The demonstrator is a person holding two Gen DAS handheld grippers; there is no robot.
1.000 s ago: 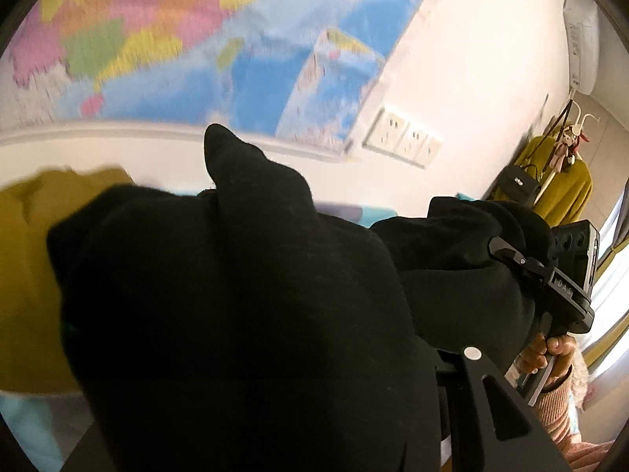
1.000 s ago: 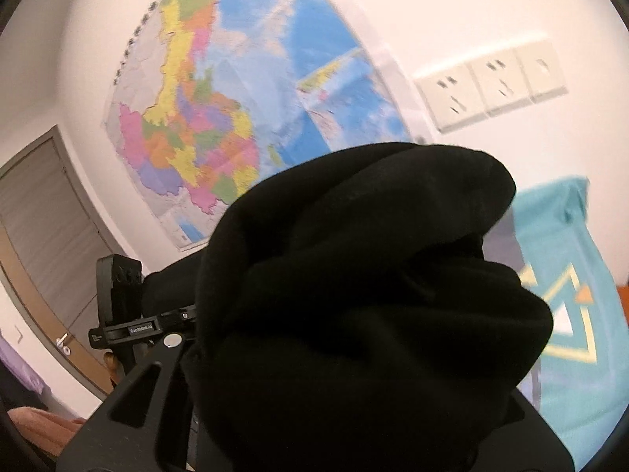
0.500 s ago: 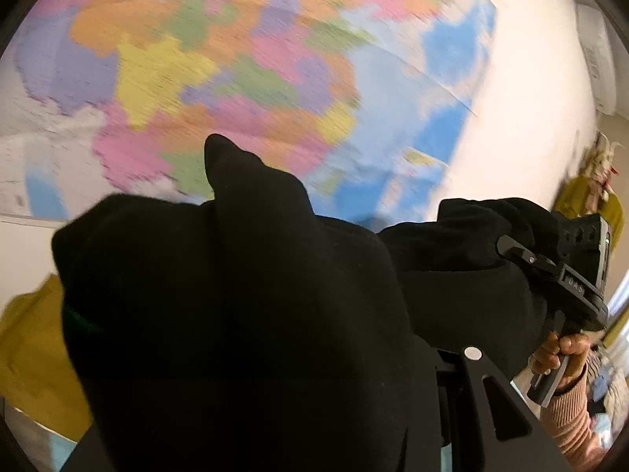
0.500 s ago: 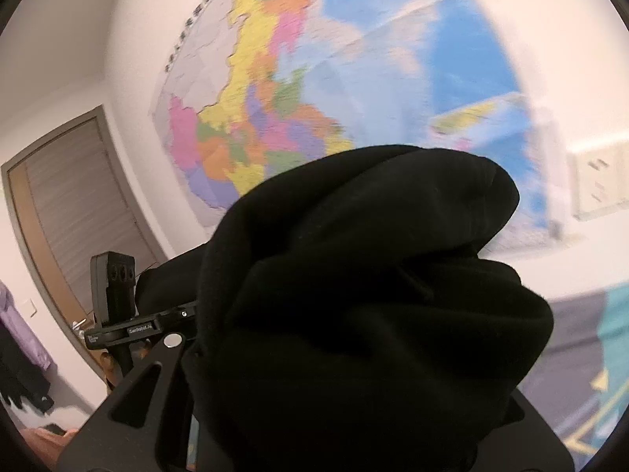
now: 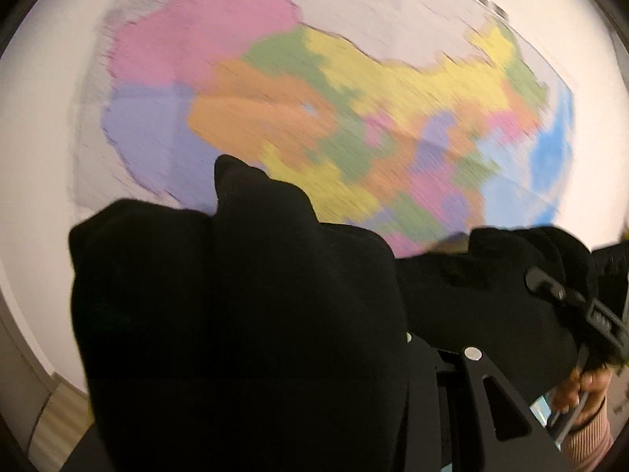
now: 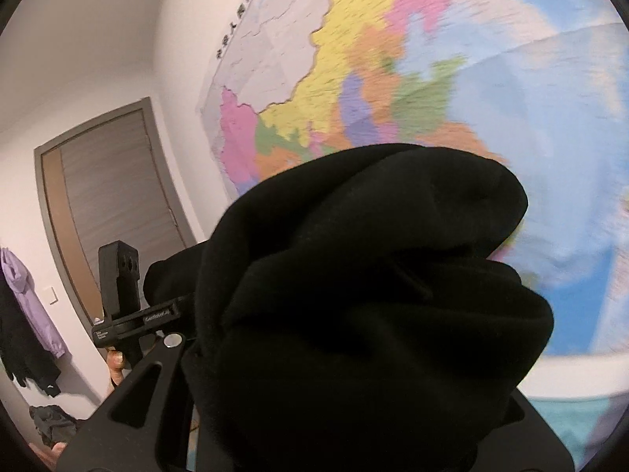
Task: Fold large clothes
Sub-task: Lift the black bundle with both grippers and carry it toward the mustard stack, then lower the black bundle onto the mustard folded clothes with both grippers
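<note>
A black garment [image 5: 243,314] is bunched over my left gripper [image 5: 275,354] and hides its fingers; the gripper is shut on it and held high, facing the wall. The same black garment [image 6: 373,295] is bunched over my right gripper [image 6: 365,354], which is shut on it and also raised. The cloth stretches between the two. The right gripper shows at the right edge of the left wrist view [image 5: 582,314], and the left gripper shows at the left of the right wrist view [image 6: 122,310].
A large coloured wall map [image 5: 354,98] fills the wall ahead, also in the right wrist view [image 6: 393,59]. A grey door [image 6: 110,204] and hanging purple and black clothes [image 6: 23,314] are at the left. A teal cloth [image 6: 570,421] lies below.
Both grippers have lifted and tilted upward with the black garment. The bed, the yellow garment and the wall sockets have dropped out of view; the map now fills the frames.
</note>
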